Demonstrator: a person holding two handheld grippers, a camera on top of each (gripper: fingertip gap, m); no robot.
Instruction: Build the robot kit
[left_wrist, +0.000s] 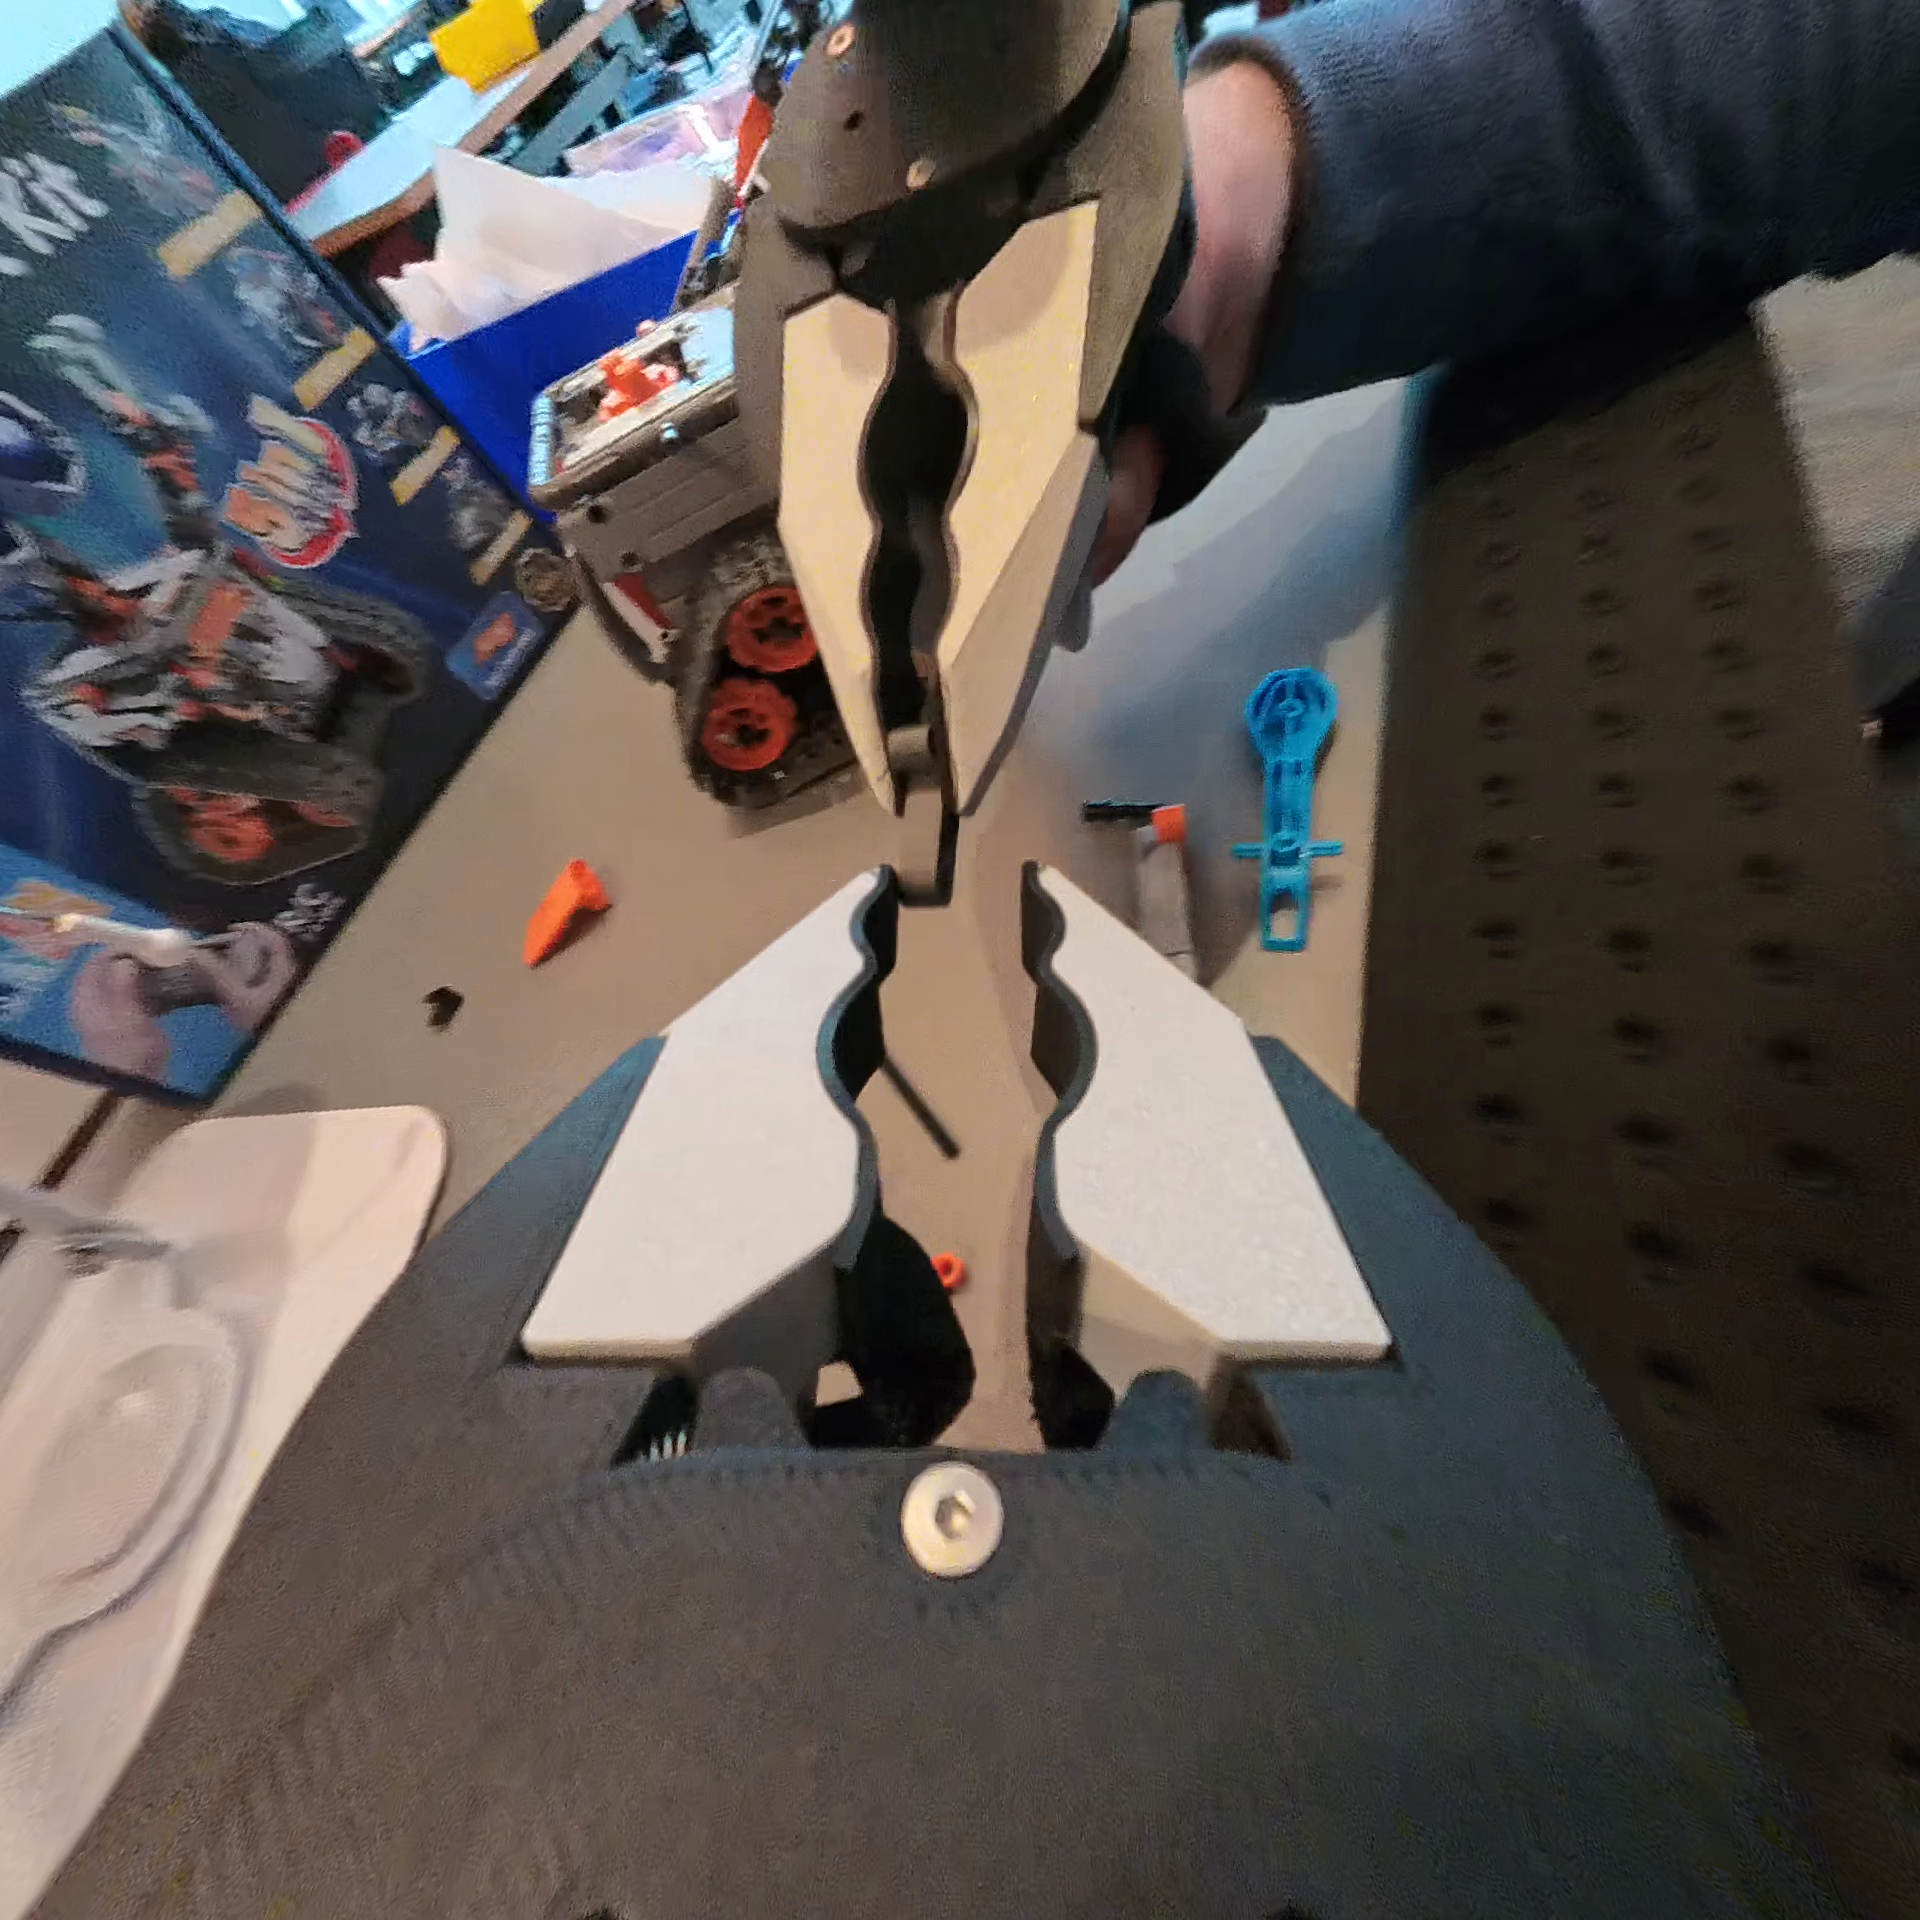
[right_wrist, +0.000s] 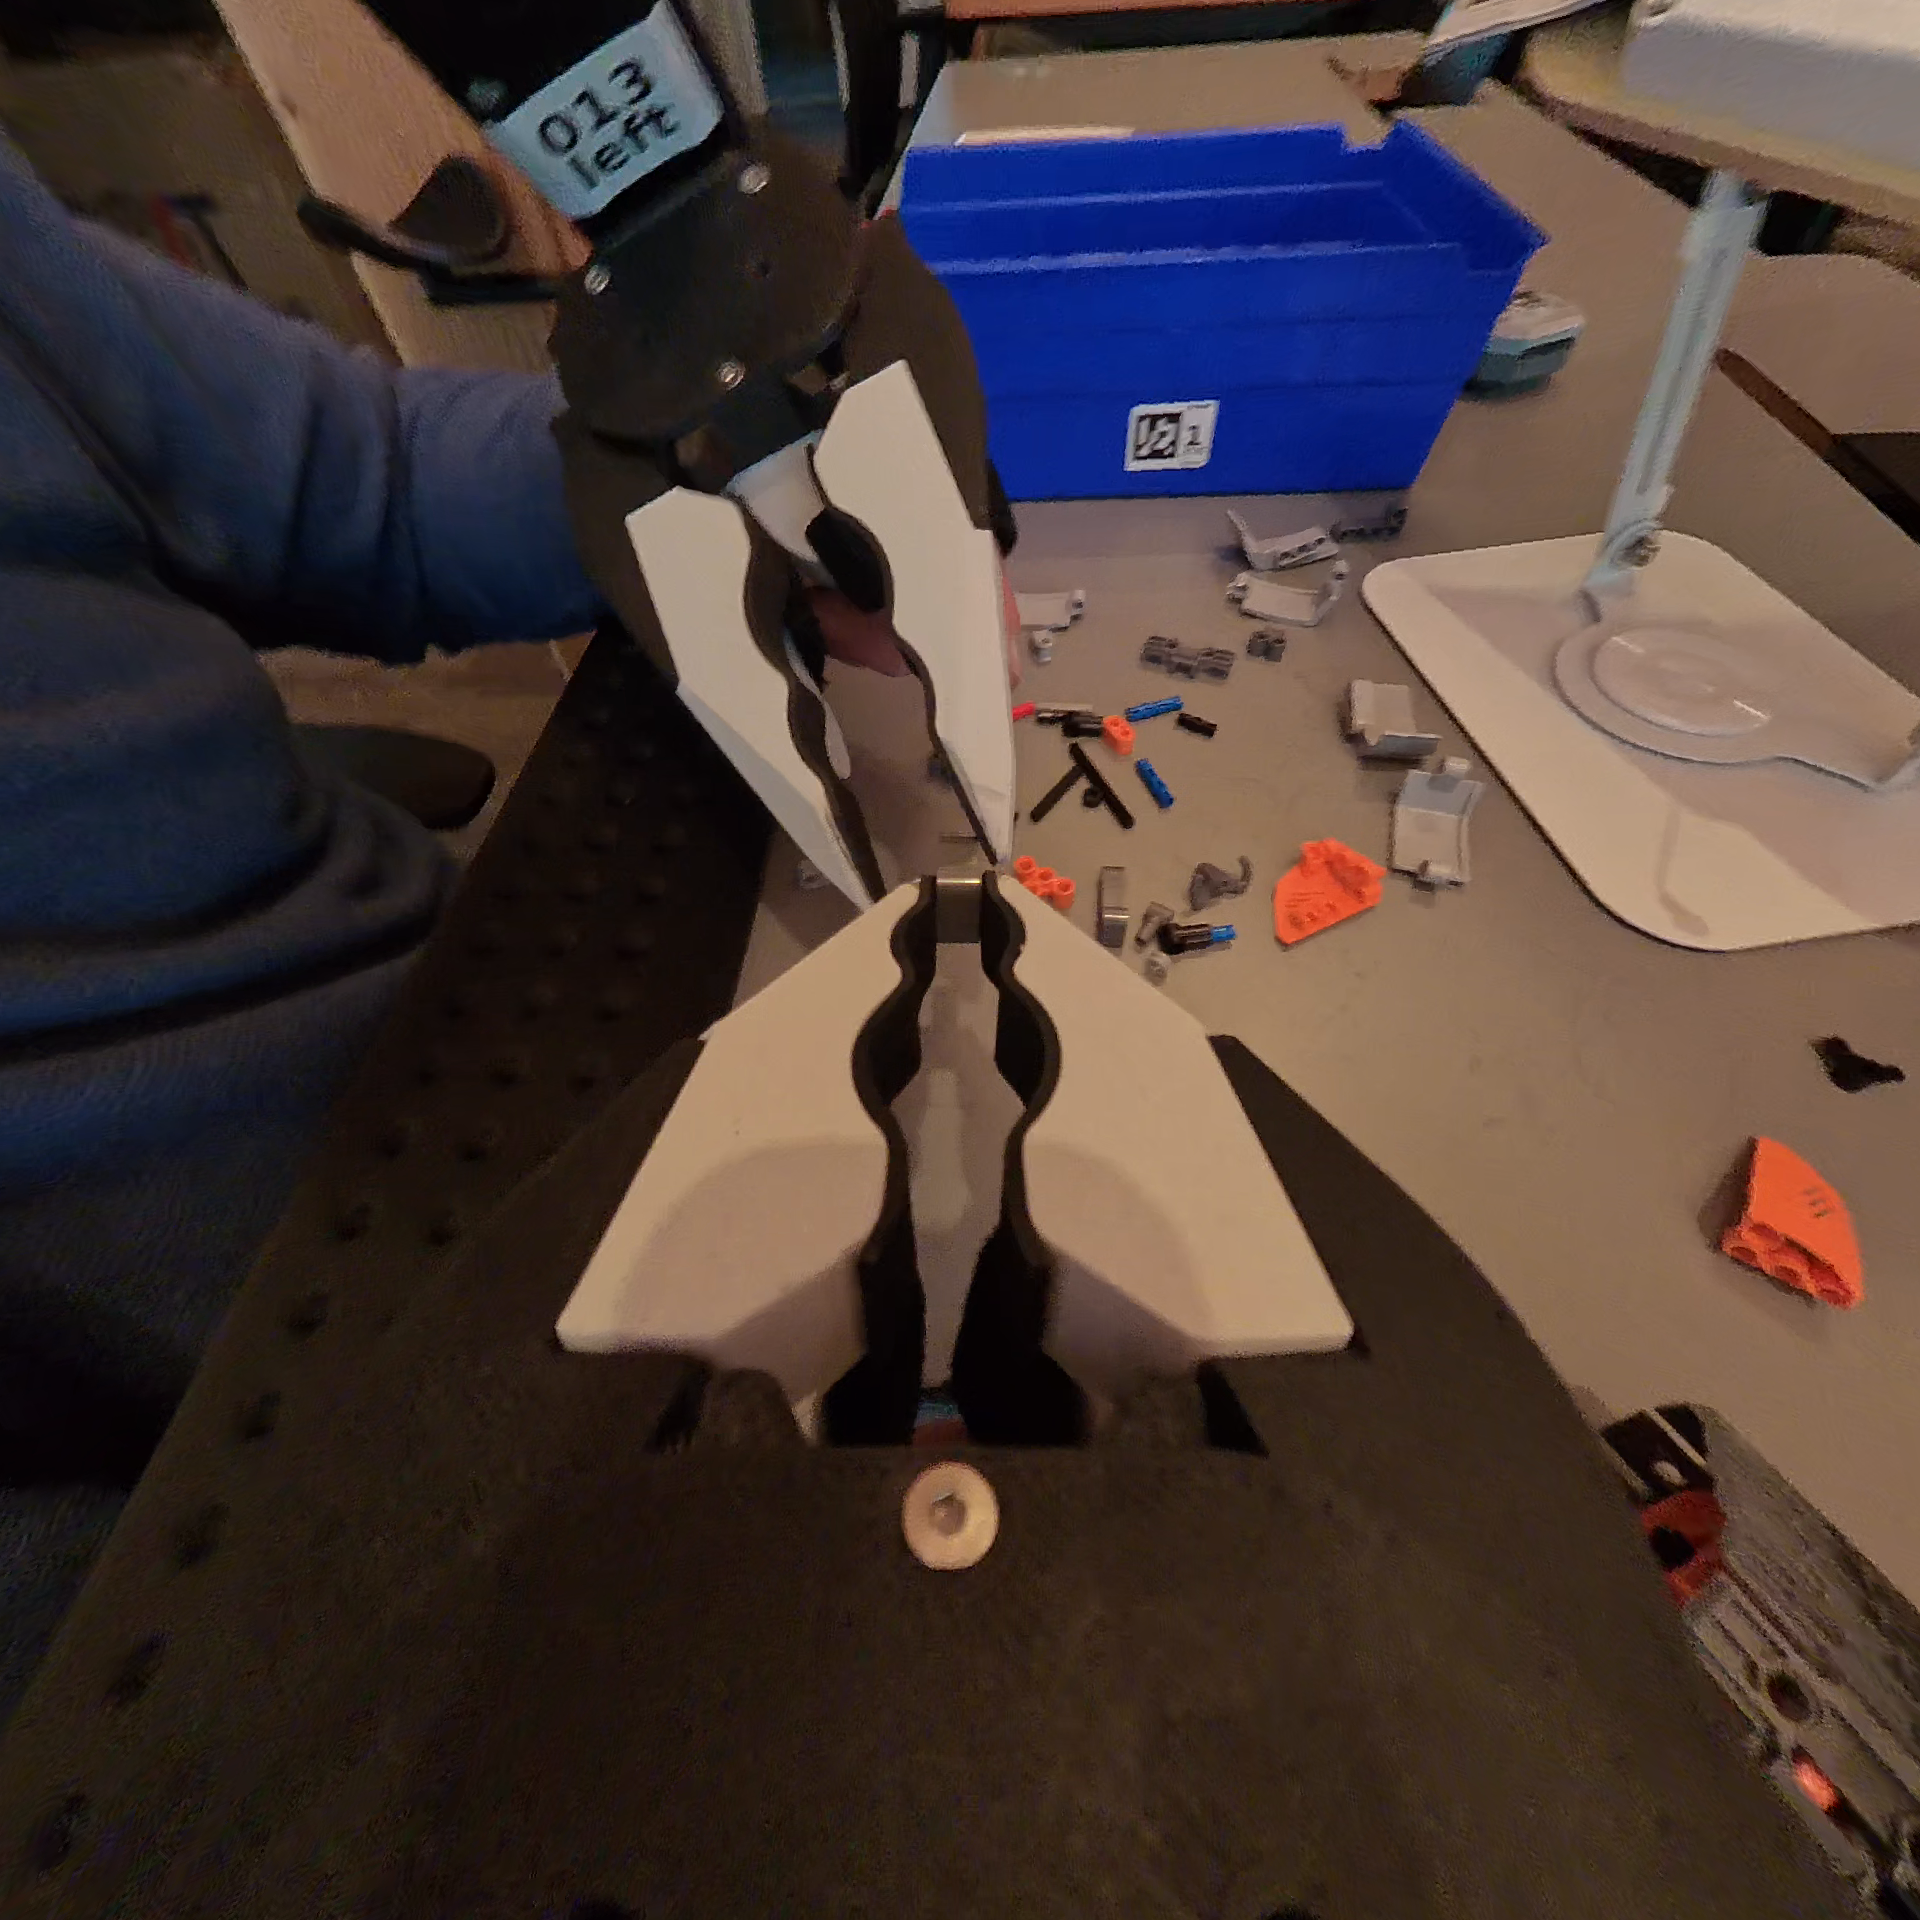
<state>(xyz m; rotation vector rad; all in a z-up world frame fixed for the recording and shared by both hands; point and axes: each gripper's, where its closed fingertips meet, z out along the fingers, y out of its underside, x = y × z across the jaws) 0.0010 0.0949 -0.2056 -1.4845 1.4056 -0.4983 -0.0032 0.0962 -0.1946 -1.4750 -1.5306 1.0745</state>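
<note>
While pinching grey piece (right_wrist: 961, 912) in right gripper (right_wrist: 958, 883), holds left gripper (left_wrist: 958, 878) parted just beside black pin (left_wrist: 940, 857); unjoined.

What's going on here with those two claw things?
A person holds a black-and-white two-finger gripper in each hand, tips almost meeting above a grey table. The right gripper is shut on a small grey plastic block with a thin black part hanging below. The left gripper is open, tips beside that part. Small plastic pieces lie scattered nearby.
</note>
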